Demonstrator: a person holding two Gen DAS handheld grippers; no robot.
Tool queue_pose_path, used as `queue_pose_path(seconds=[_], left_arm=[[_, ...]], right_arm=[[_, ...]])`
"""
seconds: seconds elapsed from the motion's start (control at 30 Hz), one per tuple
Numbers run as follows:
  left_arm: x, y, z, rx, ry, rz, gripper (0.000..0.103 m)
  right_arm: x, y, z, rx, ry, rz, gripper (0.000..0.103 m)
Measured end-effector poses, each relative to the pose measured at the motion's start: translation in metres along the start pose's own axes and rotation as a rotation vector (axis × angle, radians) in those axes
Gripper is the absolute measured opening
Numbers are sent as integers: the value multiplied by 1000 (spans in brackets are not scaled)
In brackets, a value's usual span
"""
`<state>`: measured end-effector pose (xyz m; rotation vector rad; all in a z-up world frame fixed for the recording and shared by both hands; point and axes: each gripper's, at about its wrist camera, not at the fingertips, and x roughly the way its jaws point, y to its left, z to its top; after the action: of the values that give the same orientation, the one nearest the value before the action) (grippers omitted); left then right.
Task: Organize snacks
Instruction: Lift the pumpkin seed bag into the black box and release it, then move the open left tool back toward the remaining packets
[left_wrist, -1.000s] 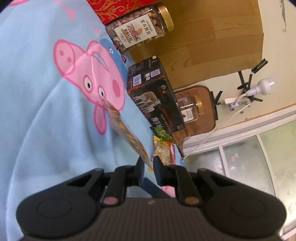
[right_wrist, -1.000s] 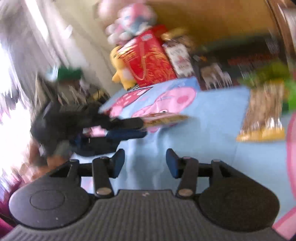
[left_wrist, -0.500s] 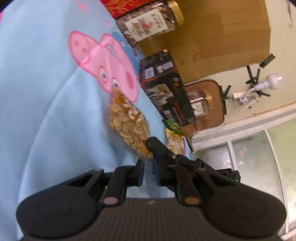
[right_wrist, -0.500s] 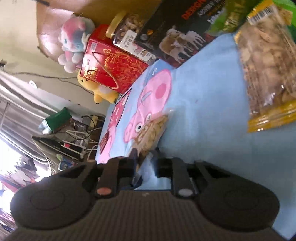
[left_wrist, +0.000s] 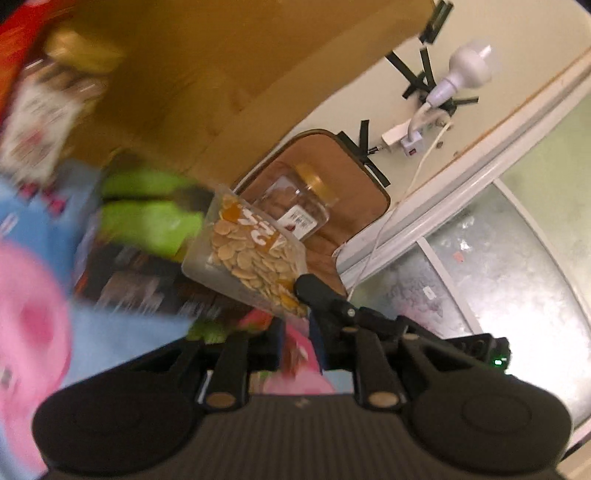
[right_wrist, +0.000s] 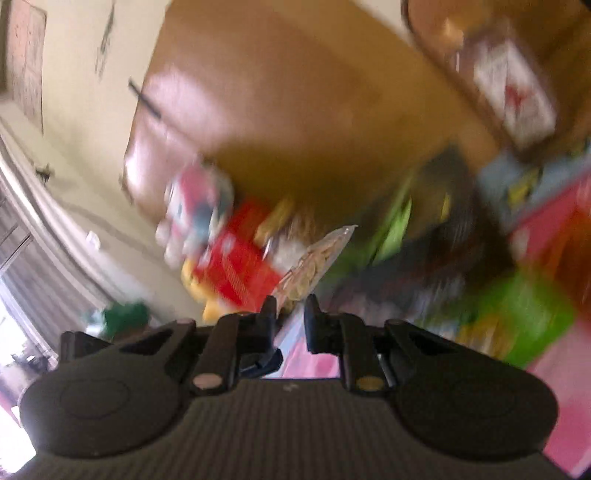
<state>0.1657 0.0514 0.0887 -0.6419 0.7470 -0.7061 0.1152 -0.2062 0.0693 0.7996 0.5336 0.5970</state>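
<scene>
A clear bag of pale seeds (left_wrist: 251, 254) with orange print hangs in the air above the snacks. My left gripper (left_wrist: 295, 332) is nearly shut around the bag's lower edge. The other gripper's black finger (left_wrist: 321, 291) crosses in from the right and pinches the same corner. In the right wrist view my right gripper (right_wrist: 290, 314) is shut on the bag of seeds (right_wrist: 314, 262), which sticks up edge-on between its fingers. The surroundings are blurred by motion.
A light blue cloth (left_wrist: 118, 332) with a pink pig print covers the surface. On it lie a black box (left_wrist: 140, 288), green snack packs (left_wrist: 147, 218), a red gift box (right_wrist: 240, 269) and nut jars (left_wrist: 303, 206). A wooden headboard (left_wrist: 221, 66) stands behind.
The seed bag has been lifted off the cloth and now hangs in the air. Both grippers rose and swung with it; my right gripper closed on the bag half a second ago.
</scene>
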Motion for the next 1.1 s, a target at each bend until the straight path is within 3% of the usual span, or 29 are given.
queue_pose_path(seconds=[0.1,0.23,0.43,0.57,0.83,0.93,1.03,1.1], left_arm=[[36,1,20,11,4,53,24],[62,14,26,-7,-3,213,29],[20,11,-1,26,-89,154,35],[-3,15,-32,39,-94,170,39],[-12,52,-83,-128,-10,190,39],[-15,62,-93,-155,6,209,39],[-20,65,-98,-161,3,213,39],[-24,63,-100,-144,-3,236,39]], right_arm=[[11,-10,20,-42,-55,-96,19],[20,-18,26,-177,-48,-254,34],[-40,-34,6,-233,-97,-256,34],[-44,-41,-14,-294,-25,-312,34],[-25,-96,-6,265,33,-214,34],[-11,-101,-11,315,55,-217,33],[-3,-102,-17,330,52,-195,17],[-3,-99,-21,318,55,-197,13]])
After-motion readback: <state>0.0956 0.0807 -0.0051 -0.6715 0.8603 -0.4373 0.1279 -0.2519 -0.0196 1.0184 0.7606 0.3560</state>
